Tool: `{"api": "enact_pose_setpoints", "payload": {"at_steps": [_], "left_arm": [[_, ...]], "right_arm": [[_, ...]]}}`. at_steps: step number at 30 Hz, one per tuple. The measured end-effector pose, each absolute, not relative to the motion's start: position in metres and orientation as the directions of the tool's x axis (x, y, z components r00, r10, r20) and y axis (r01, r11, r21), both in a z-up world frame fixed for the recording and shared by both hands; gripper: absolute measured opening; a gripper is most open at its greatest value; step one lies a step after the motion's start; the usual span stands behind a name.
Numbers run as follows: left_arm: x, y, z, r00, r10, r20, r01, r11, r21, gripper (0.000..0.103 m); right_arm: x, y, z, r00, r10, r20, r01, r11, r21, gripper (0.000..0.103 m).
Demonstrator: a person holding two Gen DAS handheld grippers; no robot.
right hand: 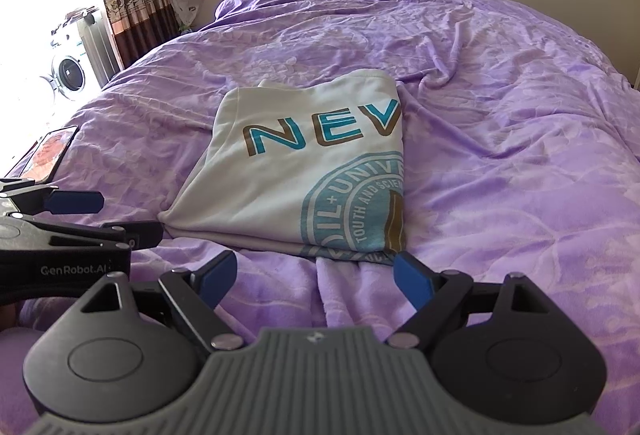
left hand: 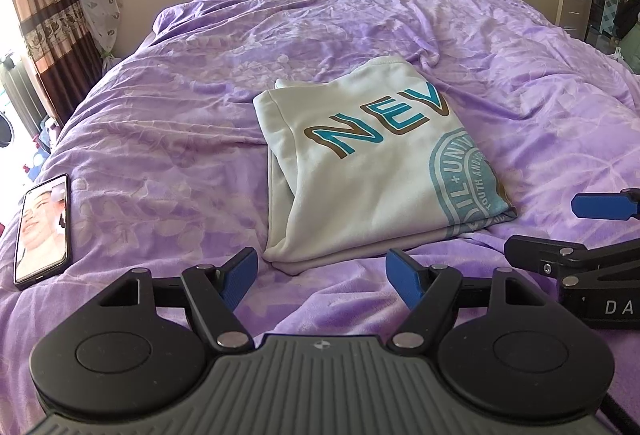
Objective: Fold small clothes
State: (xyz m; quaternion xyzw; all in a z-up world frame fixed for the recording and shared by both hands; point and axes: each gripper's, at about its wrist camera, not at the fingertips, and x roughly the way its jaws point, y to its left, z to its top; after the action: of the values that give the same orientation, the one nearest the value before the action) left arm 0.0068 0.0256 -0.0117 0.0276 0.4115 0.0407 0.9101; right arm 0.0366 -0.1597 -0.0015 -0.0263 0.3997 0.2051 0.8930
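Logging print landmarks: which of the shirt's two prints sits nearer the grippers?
The round teal seal, at the folded shirt's near edge just ahead of the open right gripper. The "NEV" lettering lies farther up.

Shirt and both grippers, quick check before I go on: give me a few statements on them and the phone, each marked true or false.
1. The shirt lies folded on the purple bedspread. True.
2. The left gripper has its fingers closed on the shirt's near edge. False: its fingers are spread open and hold nothing.
3. The right gripper is open, just short of the shirt's near edge. True.
4. The phone lies on top of the shirt. False: it lies on the bedspread, apart from the shirt, off to the left.
5. The phone's screen is dark. False: it is lit and shows a face.
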Motion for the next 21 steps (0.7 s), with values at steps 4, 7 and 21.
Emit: {"api": "enact_pose_setpoints", "payload": {"at_steps": [4,7,21], "left_arm": [[0.0067,0.0259,-0.0112,0.658,0.097,-0.747,-0.051,0.995,0.084,0.085],[0.0068,0.0257,-0.0116,0.658,0.097,-0.747,-0.051,0.995,0.085,0.085],[0.0068,0.0237,-0.0112,0.658,0.099,-0.747,-0.052,0.995,0.086,0.085]], "right_arm": [[0.0364,-0.1592,-0.0013,0.595,0.346,-0.725,-0.39,0.914,0.117,0.082],[0.0364,-0.159,-0.0013,0.595,0.346,-0.725,-0.389,0.914,0.117,0.082],[0.0367,-0.1584,-0.0022,0.589,0.35,-0.728,-0.396,0.911,0.118,0.082]]}}
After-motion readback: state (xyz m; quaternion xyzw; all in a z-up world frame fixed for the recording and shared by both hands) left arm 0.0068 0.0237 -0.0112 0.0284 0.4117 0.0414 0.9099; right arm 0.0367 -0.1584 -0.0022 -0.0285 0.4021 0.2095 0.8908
